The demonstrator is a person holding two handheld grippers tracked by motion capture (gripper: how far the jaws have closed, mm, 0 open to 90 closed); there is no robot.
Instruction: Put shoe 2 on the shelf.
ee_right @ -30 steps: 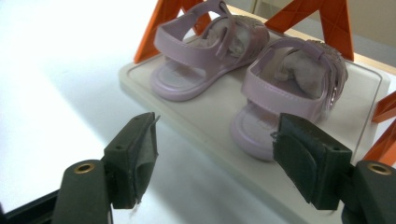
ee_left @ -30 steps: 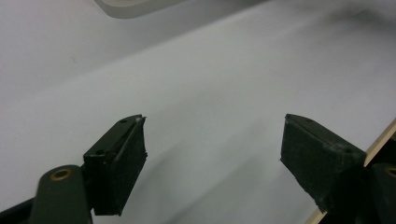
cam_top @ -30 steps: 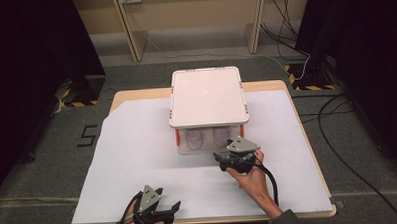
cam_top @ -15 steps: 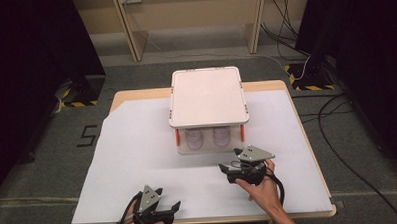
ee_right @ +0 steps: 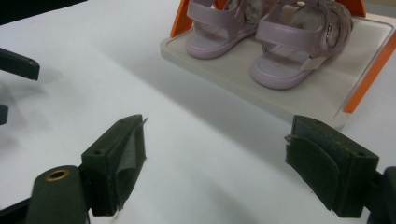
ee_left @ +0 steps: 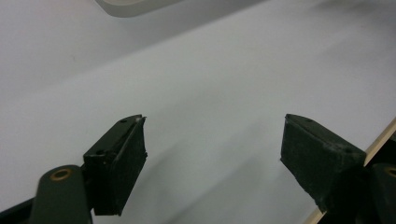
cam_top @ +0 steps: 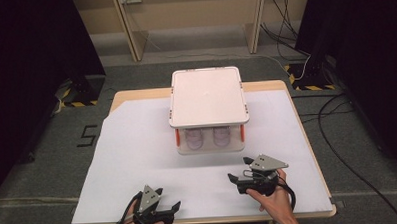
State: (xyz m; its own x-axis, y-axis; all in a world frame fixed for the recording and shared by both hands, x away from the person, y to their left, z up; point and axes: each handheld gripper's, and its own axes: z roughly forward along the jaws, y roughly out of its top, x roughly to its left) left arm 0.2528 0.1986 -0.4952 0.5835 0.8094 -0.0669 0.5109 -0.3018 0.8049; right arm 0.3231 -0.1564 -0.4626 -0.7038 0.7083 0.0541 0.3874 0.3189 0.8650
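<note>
A white two-level shelf [cam_top: 207, 96] with orange posts [ee_right: 369, 70] stands mid-table. On its lower board [ee_right: 261, 88] sits a pair of lilac sandals, the left one [ee_right: 219, 28] and the right one [ee_right: 299, 42], toes facing the person. The pair also shows under the top board as sandals [cam_top: 207, 136]. My right gripper [cam_top: 235, 183] is open and empty in front of the shelf; its jaws [ee_right: 217, 140] stand short of the lower board. My left gripper [cam_top: 167, 199] is open and empty near the front edge, its jaws [ee_left: 215, 135] over bare paper.
White paper [cam_top: 138, 159] covers the wooden table [cam_top: 131, 97]. The table's edge [ee_left: 378, 140] runs beside the left gripper's jaw. A corner of the shelf base [ee_left: 130, 4] shows far off. Cables and dark stands lie on the floor around the table.
My right gripper has drawn back from the shelf front toward the person and slightly right, uncovering the sandals. The left gripper has stayed put.
</note>
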